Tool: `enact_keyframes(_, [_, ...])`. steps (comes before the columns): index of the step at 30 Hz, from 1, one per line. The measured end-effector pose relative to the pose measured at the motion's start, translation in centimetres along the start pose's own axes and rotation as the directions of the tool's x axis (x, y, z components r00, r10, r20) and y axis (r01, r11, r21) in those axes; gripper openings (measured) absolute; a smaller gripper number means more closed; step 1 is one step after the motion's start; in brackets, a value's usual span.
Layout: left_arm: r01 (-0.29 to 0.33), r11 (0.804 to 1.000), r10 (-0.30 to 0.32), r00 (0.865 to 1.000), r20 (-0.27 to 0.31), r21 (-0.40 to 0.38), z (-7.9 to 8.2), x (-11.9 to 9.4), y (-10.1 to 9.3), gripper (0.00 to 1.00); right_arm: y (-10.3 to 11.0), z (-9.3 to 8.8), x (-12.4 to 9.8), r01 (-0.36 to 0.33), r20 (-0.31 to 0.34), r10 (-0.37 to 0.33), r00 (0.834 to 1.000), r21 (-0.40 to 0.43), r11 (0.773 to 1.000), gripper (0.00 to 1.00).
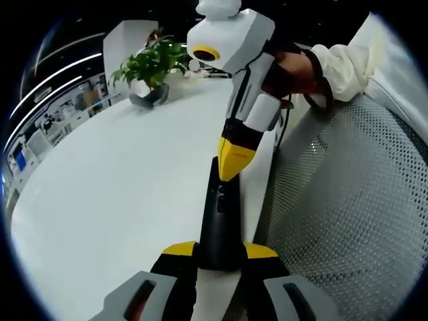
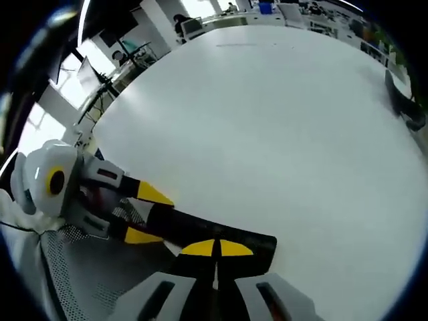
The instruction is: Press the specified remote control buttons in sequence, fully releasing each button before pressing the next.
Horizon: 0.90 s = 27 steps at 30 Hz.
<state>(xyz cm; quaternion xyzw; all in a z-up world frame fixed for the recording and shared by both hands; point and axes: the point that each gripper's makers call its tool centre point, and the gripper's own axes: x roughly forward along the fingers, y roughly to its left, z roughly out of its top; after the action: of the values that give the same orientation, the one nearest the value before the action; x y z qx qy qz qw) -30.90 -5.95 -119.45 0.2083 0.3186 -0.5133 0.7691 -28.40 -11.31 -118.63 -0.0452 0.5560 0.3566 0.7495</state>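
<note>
Slim black remote (image 1: pixel 219 221) in left claw (image 1: pixel 220 250); closed right claw (image 2: pixel 217 248) atop it.

No readable text, brand, number or sign is showing anywhere. The slim black plastic remote control (image 1: pixel 220 221) is showing buttons too small and blurred to read; the distant wall displays are appearing as blur only.

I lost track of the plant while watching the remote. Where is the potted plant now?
In the left gripper view the potted plant stands upper left on the white table, beyond the black remote and left of the right gripper.
</note>
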Motion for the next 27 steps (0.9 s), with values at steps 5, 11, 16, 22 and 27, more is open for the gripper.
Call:
enact_keyframes(5, [-0.002,1.000,0.002,1.000,0.001,-0.002,0.01,-0.01,-0.02,0.24,0.10,-0.06,0.05,0.035,-0.002,-0.035,0.999,-0.053,0.998,0.00])
enact_keyframes(11, [0.000,1.000,0.000,1.000,0.003,-0.004,0.02,0.01,0.00,0.24,-0.01,-0.06,0.12,0.053,-0.006,-0.053,0.999,-0.099,0.994,0.00])
enact_keyframes(16, [0.001,1.000,-0.001,1.000,0.006,-0.006,0.04,0.04,0.01,0.24,-0.06,-0.04,0.10,0.045,-0.010,-0.047,0.999,-0.093,0.995,0.00])
enact_keyframes(22, [0.000,1.000,0.000,1.000,0.007,-0.007,0.03,0.05,0.03,0.24,-0.11,-0.02,0.09,0.028,-0.009,-0.029,1.000,-0.071,0.997,0.00])
enact_keyframes(27, [0.000,1.000,0.000,1.000,0.007,-0.007,0.03,0.05,0.03,0.24,-0.14,-0.02,0.07,0.018,-0.008,-0.018,1.000,-0.049,0.999,0.00])
